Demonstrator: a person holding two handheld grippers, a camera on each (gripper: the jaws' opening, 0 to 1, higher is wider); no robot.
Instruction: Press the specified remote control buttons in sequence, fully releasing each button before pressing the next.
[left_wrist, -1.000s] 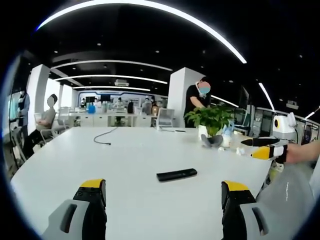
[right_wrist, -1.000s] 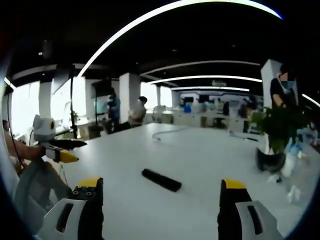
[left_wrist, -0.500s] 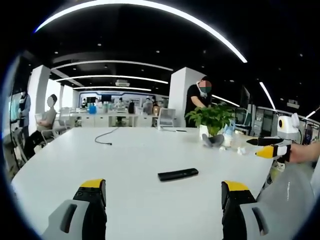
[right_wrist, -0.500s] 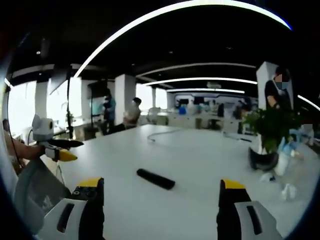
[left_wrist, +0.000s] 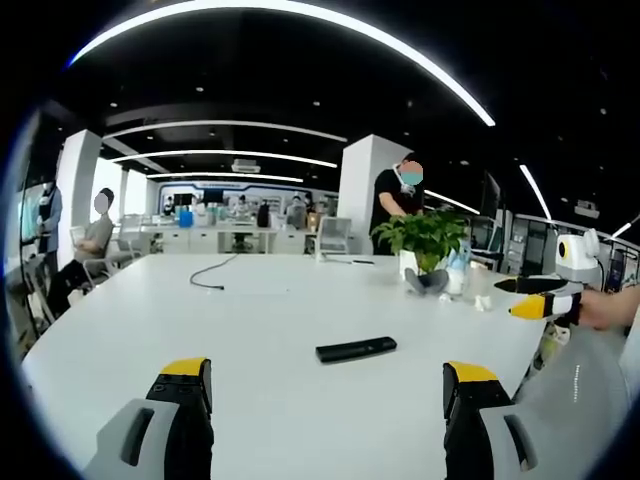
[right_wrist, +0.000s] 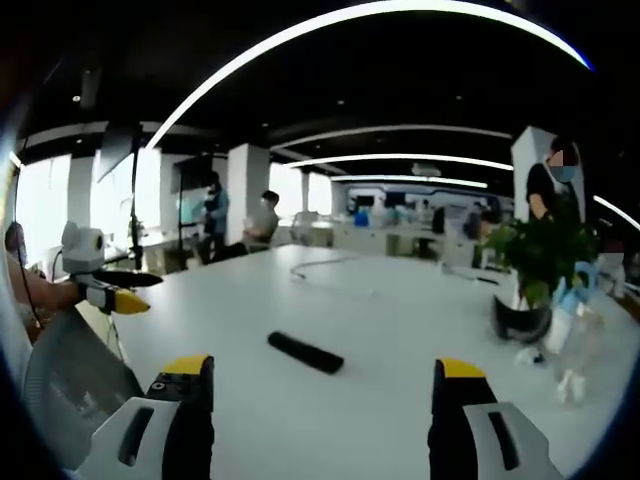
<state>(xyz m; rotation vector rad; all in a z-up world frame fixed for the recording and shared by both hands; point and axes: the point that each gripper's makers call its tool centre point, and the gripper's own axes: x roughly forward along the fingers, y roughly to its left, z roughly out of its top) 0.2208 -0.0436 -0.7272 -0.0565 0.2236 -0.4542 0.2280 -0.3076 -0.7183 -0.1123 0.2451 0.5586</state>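
1. Left gripper view: the left gripper (left_wrist: 328, 385) hovers with jaws wide apart and empty. The black remote control (left_wrist: 356, 349) lies flat on the white table (left_wrist: 250, 320), ahead between the jaws, apart. Likely light, rigid, prone to sliding; press from above.
2. Right gripper view: the right gripper (right_wrist: 325, 380), wide open and empty, faces the remote control (right_wrist: 305, 352) ahead, slightly left.

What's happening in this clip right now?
A person holds a two-jaw gripper in each hand above a white table. Both the left gripper and the right gripper hang open and empty, short of a black remote control lying flat on the table. A potted plant and a cable sit farther back.
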